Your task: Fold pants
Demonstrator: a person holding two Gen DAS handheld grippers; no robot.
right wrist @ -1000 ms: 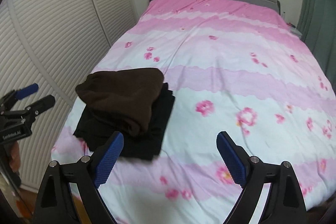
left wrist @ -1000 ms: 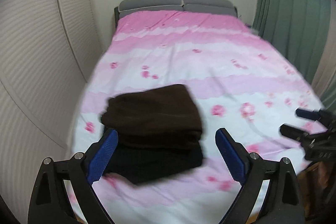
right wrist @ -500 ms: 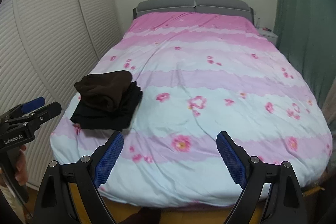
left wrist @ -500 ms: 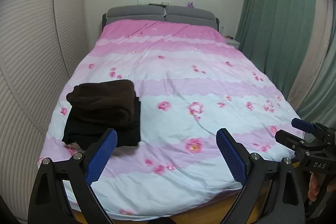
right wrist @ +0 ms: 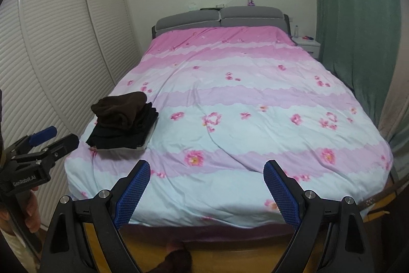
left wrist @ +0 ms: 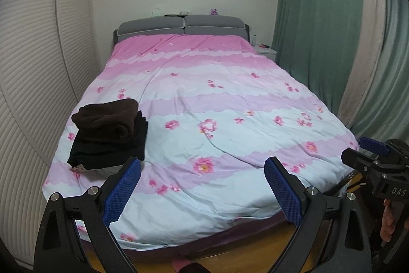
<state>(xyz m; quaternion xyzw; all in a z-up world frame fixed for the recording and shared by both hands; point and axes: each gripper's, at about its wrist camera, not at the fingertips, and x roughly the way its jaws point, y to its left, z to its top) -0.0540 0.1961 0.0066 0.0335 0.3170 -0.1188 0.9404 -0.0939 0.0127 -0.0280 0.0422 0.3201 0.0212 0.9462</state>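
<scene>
Folded brown pants (left wrist: 107, 119) are stacked on black garments (left wrist: 107, 151) at the bed's (left wrist: 230, 145) left, while the left gripper (left wrist: 202, 186) and right gripper (right wrist: 205, 186) are held wide open and empty.

Wide bare duvet (left wrist: 230, 140), folded clothes stack (left wrist: 107, 134) near left edge, louvred wardrobe (left wrist: 33, 83) left, curtains (left wrist: 319, 42) right

A home bedroom: bed (left wrist: 204, 119), green curtains (left wrist: 319, 17), louvred wardrobe doors (left wrist: 33, 55).
</scene>
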